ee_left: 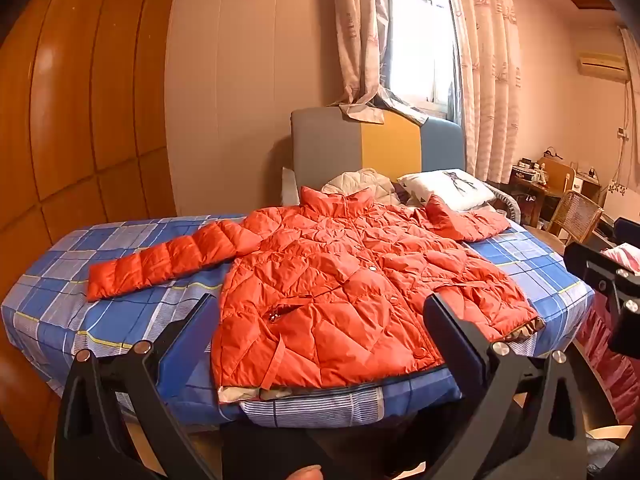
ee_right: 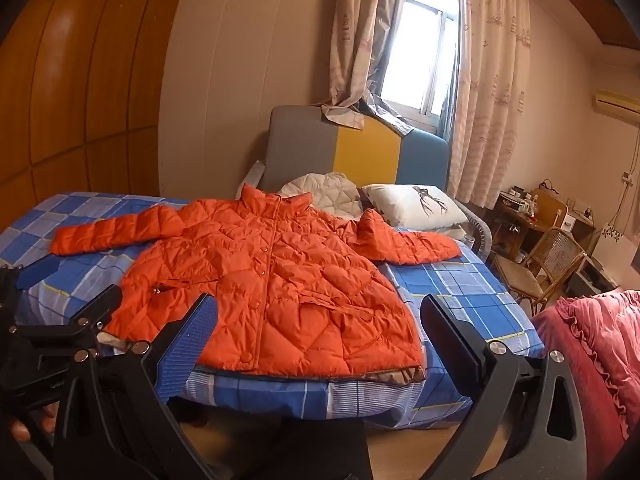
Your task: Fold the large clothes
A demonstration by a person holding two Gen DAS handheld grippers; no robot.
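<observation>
An orange quilted jacket (ee_left: 340, 292) lies flat and buttoned on a bed with a blue checked sheet (ee_left: 80, 304), collar toward the headboard, both sleeves spread out sideways. It also shows in the right wrist view (ee_right: 272, 288). My left gripper (ee_left: 320, 312) is open and empty, held in front of the jacket's hem near the foot of the bed. My right gripper (ee_right: 316, 312) is open and empty, also in front of the hem, to the right of the left one. Part of the right gripper (ee_left: 608, 280) shows at the left wrist view's right edge.
A white pillow (ee_right: 412, 204) and a cream quilted garment (ee_right: 324, 194) lie by the padded headboard (ee_right: 352, 152). A wooden wardrobe (ee_left: 80, 120) stands on the left. A wicker chair (ee_right: 548, 268), a desk (ee_right: 524, 216) and pink bedding (ee_right: 600, 352) are on the right.
</observation>
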